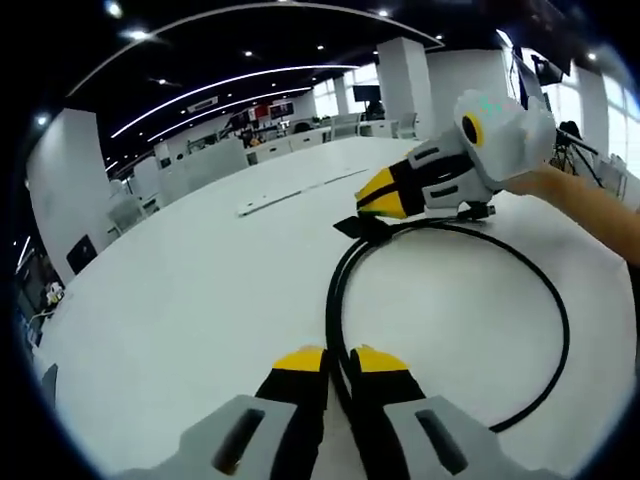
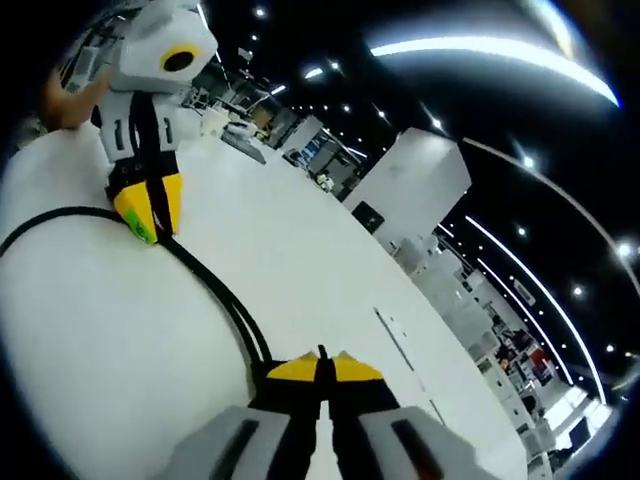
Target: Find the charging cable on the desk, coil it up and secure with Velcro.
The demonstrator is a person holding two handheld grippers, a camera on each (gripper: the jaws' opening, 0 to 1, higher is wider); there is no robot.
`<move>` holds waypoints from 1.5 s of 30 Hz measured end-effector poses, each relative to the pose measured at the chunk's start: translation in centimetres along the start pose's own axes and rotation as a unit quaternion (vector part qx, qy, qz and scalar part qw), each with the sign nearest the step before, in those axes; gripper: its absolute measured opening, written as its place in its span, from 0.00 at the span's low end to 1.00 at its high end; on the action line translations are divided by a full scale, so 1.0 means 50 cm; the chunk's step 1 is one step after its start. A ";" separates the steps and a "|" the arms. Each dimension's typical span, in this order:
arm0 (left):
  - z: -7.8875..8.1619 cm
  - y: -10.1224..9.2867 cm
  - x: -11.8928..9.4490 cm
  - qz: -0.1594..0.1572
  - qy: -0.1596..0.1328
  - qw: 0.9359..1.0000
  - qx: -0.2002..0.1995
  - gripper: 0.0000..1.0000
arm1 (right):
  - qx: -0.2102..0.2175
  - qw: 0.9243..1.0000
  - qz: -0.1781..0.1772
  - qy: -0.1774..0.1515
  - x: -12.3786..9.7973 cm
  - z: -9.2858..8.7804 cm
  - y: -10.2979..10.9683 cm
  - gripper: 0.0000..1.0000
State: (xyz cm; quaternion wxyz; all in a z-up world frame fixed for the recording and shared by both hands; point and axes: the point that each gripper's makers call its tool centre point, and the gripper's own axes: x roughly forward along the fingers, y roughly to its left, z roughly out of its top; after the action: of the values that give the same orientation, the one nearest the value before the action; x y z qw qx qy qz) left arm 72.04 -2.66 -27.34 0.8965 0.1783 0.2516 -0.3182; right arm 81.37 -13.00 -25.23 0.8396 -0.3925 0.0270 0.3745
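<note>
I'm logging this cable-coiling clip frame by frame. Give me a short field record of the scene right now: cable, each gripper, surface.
cable: black charging cable laid in a loop on the desk, strands doubled between the two grippers
left gripper: jaws closed on the doubled cable strands
right gripper: jaws closed on the cable where the strands meet
velcro: dark tab at the right gripper's tips; whether it is fastened cannot be told
surface: white desk
background: open office, ceiling light strips
</note>
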 end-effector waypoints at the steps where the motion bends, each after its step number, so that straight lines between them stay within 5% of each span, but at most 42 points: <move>1: 0.000 -0.001 0.000 -0.003 -0.002 1.000 0.006 0.10 | 0.000 1.000 0.001 0.002 0.003 -0.004 -0.001 0.05; 16: 0.003 0.001 0.003 -0.021 -0.006 1.000 0.013 0.10 | 0.007 0.998 0.059 0.030 0.035 -0.034 0.003 0.04; 19: 0.003 0.001 0.002 -0.021 -0.007 1.000 0.013 0.10 | 0.045 0.996 0.077 0.018 0.036 -0.035 0.004 0.05; 29: 0.001 -0.002 0.001 -0.019 -0.007 1.000 0.013 0.10 | 0.052 0.997 0.063 0.010 0.045 -0.041 -0.011 0.10; 33: 0.000 -0.002 0.001 -0.019 -0.006 1.000 0.012 0.10 | 0.054 0.997 0.046 0.011 0.047 -0.045 -0.030 0.19; 41: 0.000 -0.004 0.001 -0.019 -0.007 1.000 0.012 0.10 | 0.045 0.997 -0.008 0.054 0.053 -0.086 -0.072 0.20; 45: 0.001 -0.003 0.002 -0.020 -0.008 1.000 0.012 0.10 | 0.020 0.999 -0.003 0.040 0.040 -0.049 -0.093 0.18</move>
State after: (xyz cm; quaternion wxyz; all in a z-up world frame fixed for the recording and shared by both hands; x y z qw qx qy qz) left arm 72.03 -2.86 -27.37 0.8898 0.1812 0.2446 -0.3401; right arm 86.44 -15.34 -24.64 0.8466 -0.3904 0.0674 0.3554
